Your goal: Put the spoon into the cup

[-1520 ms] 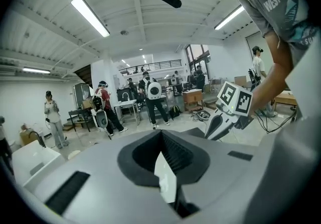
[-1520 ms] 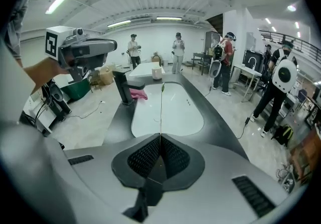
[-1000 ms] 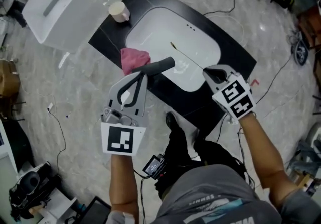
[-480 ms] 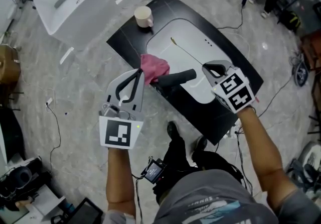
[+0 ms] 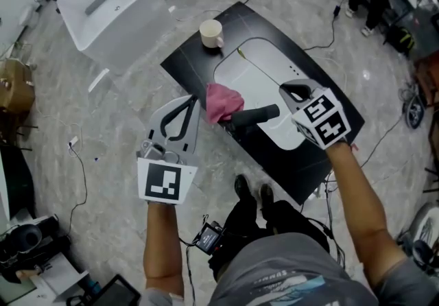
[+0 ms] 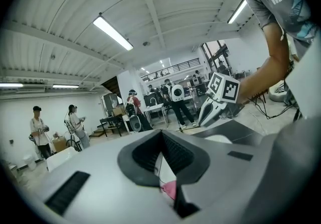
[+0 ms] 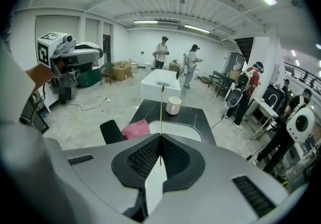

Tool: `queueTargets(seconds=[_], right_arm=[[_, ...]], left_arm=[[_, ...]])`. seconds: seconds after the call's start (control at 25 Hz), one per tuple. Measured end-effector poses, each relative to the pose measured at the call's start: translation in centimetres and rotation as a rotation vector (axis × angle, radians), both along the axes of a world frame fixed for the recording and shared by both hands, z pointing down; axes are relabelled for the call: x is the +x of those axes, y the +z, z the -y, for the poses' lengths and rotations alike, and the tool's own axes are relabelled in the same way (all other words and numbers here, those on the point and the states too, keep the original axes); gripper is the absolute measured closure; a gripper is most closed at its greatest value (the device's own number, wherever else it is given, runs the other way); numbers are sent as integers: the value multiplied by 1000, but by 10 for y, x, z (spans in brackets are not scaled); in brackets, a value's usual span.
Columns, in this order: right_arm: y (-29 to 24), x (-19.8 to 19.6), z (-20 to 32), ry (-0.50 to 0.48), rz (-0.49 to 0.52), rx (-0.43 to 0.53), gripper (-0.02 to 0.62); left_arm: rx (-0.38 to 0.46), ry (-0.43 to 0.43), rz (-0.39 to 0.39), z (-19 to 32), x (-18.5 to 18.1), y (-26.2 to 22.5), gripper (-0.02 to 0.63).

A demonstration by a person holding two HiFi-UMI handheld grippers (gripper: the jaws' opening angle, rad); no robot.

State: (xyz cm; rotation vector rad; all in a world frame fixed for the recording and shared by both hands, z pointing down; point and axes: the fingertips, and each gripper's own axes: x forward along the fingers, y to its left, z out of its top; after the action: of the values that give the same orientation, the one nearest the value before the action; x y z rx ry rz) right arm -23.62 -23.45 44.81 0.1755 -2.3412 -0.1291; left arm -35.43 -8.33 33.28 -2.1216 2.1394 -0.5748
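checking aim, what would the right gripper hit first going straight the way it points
Probably the cup: the spoon held by the right gripper aims just beside it, though depth is unclear.

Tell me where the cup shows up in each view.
Head view: cup upper centre, on the black counter's far corner.
Left gripper view: not in it.
Right gripper view: cup centre, beyond the pink cloth.
Shared landmark: the pink cloth, in all three.
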Motion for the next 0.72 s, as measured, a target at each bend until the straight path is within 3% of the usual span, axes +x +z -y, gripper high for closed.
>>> queueTargets(seconds=[0.72], right_arm=[[4, -15, 27, -63, 44, -61, 563]], left_arm=[[-56, -67, 62, 22, 11, -6, 604]])
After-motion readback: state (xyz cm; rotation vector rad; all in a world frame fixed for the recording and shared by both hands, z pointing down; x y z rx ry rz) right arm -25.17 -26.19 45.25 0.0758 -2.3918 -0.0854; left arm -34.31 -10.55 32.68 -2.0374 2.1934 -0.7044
